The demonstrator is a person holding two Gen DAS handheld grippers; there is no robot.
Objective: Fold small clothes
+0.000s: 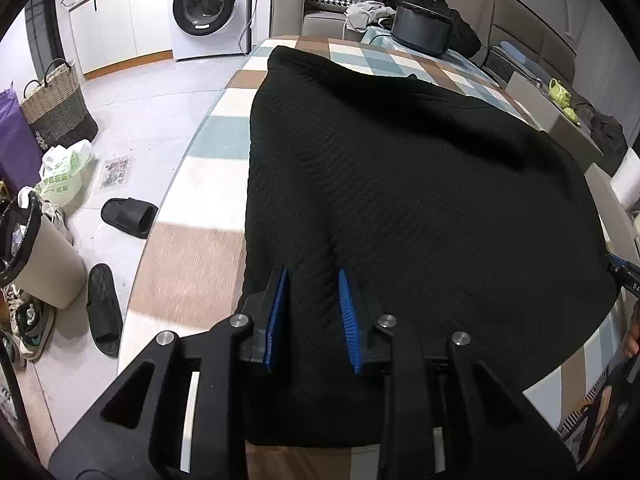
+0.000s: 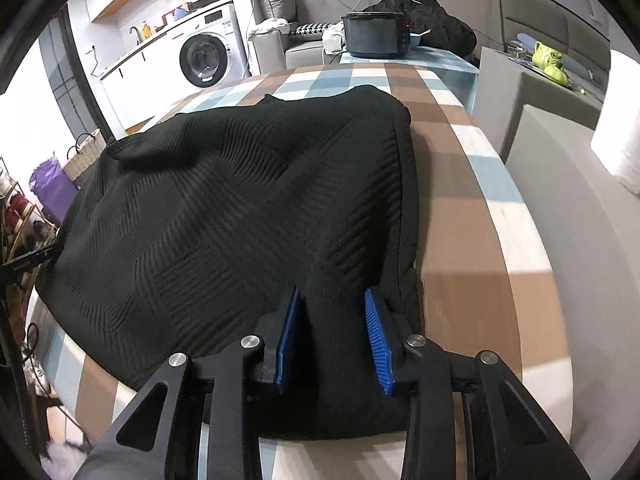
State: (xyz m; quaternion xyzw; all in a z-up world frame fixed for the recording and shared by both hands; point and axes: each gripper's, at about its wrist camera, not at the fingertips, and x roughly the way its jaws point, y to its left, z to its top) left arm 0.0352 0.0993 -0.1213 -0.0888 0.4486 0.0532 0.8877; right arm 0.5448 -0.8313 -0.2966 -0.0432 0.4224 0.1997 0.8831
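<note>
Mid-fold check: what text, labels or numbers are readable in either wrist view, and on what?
"DA", cut off by the frame edge: black part at right.
Washing machine labels: too small to read.
Green print on plastic bag: blurred.

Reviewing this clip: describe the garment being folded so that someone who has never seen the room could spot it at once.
Start at the checked table in front of the white washing machine. Covering most of its top is a black knitted garment with a ribbed, patchwork-like weave. Unlike the dark clothes heaped on the sofa behind, it lies spread on the table, pinched at its near edge by the left gripper and right gripper.
</note>
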